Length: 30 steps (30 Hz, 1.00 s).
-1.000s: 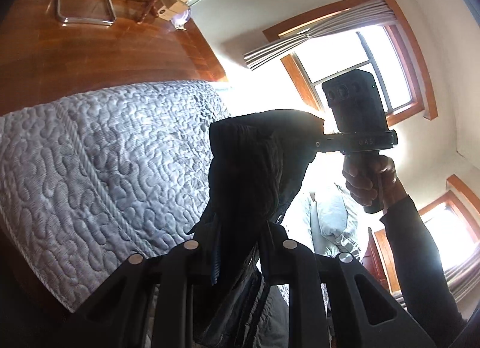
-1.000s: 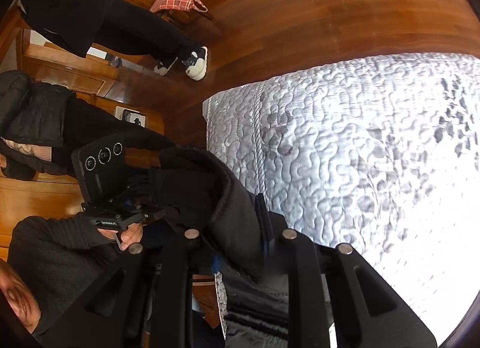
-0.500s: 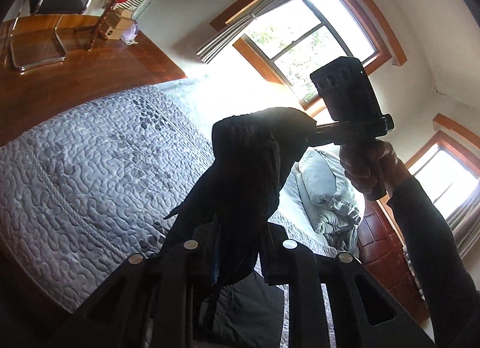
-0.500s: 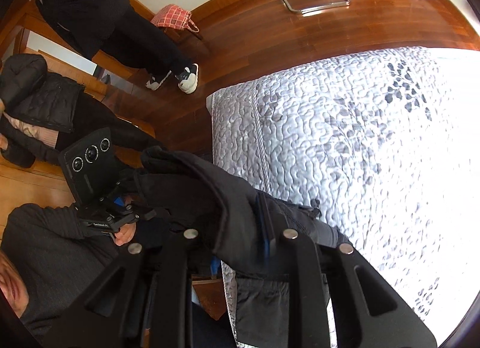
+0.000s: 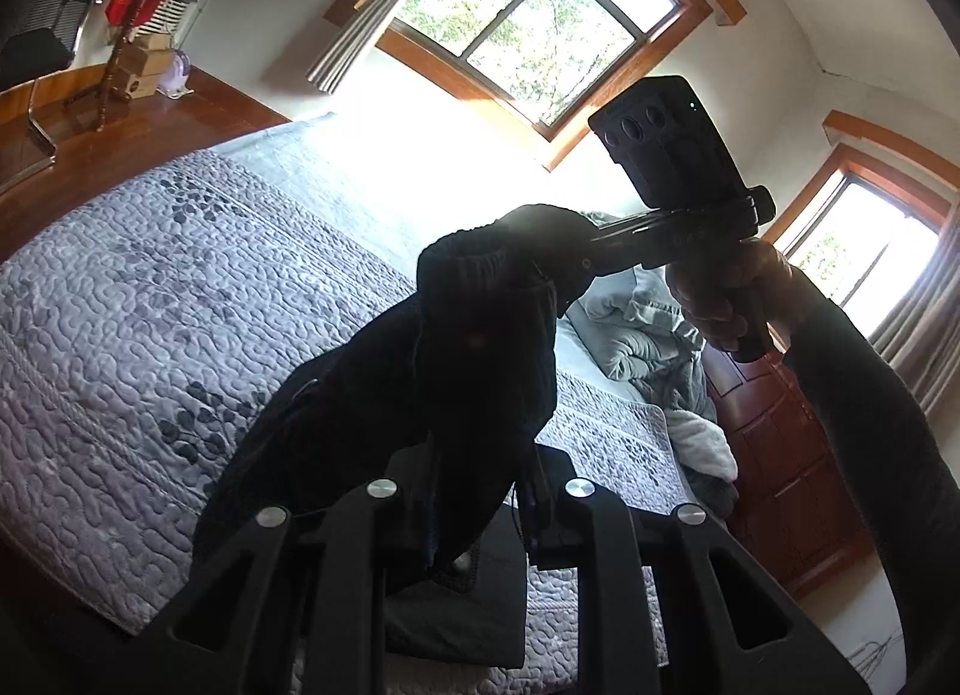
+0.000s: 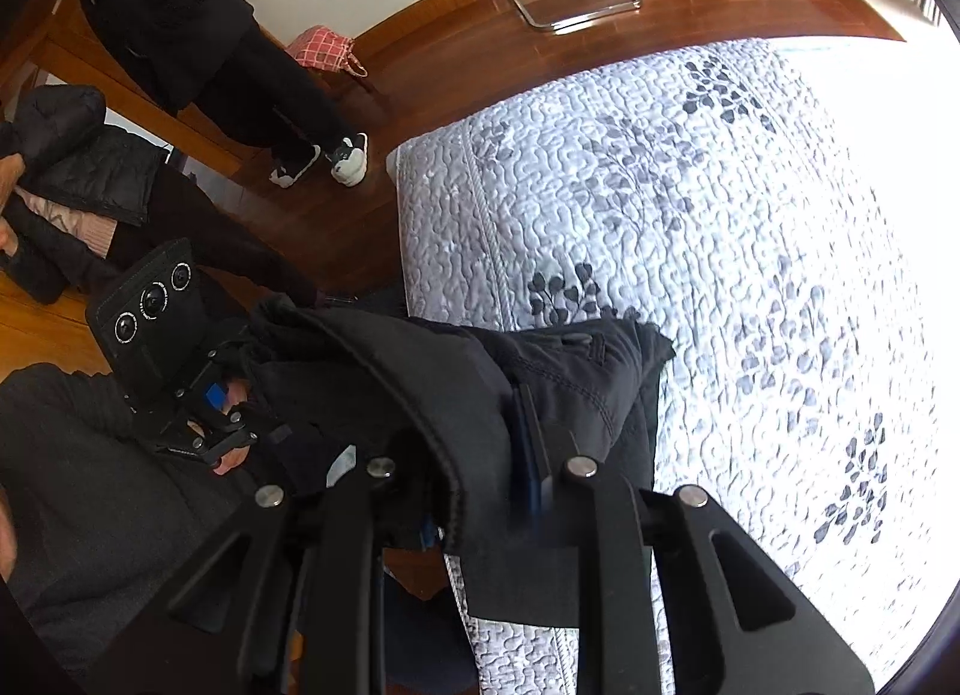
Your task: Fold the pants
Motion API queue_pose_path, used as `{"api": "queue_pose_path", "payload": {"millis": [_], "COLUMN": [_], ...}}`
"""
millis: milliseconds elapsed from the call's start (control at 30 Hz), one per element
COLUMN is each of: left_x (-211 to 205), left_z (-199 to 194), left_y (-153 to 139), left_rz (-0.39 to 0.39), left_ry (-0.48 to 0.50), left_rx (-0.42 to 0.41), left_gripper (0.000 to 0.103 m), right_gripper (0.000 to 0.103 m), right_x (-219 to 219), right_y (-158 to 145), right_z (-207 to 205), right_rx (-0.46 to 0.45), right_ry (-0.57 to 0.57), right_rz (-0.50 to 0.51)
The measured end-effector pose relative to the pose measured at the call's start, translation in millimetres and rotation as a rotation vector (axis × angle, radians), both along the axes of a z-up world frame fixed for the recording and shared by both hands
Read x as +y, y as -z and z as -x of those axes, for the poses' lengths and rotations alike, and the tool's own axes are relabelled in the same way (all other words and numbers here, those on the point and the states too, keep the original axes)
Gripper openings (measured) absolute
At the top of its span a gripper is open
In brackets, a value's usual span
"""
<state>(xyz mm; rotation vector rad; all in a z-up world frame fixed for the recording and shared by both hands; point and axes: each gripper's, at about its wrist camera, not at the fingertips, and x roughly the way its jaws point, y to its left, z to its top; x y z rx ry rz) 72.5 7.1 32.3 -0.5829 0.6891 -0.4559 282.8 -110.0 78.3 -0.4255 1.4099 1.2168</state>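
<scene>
I see both tongs clenched on the black pants (image 5: 480,347): left tongs (image 5: 480,503) and right tongs (image 6: 480,491) each pinch the fabric. Pants hang stretched between them above the quilted bed (image 6: 690,227) (lower end draped on the quilt). No containers in view that I can tell.

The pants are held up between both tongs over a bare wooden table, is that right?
Not quite. The black pants are held between the left tongs and the right tongs, but over a bed with a grey quilted bedspread, not a wooden table. The right wrist view shows it.
</scene>
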Motion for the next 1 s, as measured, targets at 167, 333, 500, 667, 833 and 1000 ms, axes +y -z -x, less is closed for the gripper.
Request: {"api": "queue_pose_path", "payload": {"millis": [167,333,500,667,833,1000], "left_x": [-47.6,-94.3,-130.6,-155.6,-176.8,-197.6], "left_z": [3.7,10.8,19.2,25.2,30.2,39.9], "left_y": [21.8,42.3,56.9,78.5,98.2,115.1], "left_rz": [-0.037,-0.106,-0.239,-0.318,-0.387,-0.454], "left_ry": [0.059,0.117,0.157,0.197,0.229,0.261], "left_rx": [0.033,0.051,0.032,0.048,0.054,0.051], "left_gripper": [0.020,0.020,0.020,0.020,0.020,0.020], "right_gripper": [0.017,0.017,0.017,0.017,0.017,0.017], "right_x": [-53.0,-101.3,-133.9,-155.4,-175.0,-191.0], "right_y": [25.1,57.3,89.0,121.4,147.2,169.4], "right_z": [14.2,25.9,35.2,44.4,52.3,63.2], "right_rx": [0.016,0.040,0.060,0.087,0.107,0.096], "right_ry": [0.043,0.086,0.108,0.119,0.131,0.130], "right_rz": [0.024,0.027,0.014,0.005,-0.008,-0.016]}}
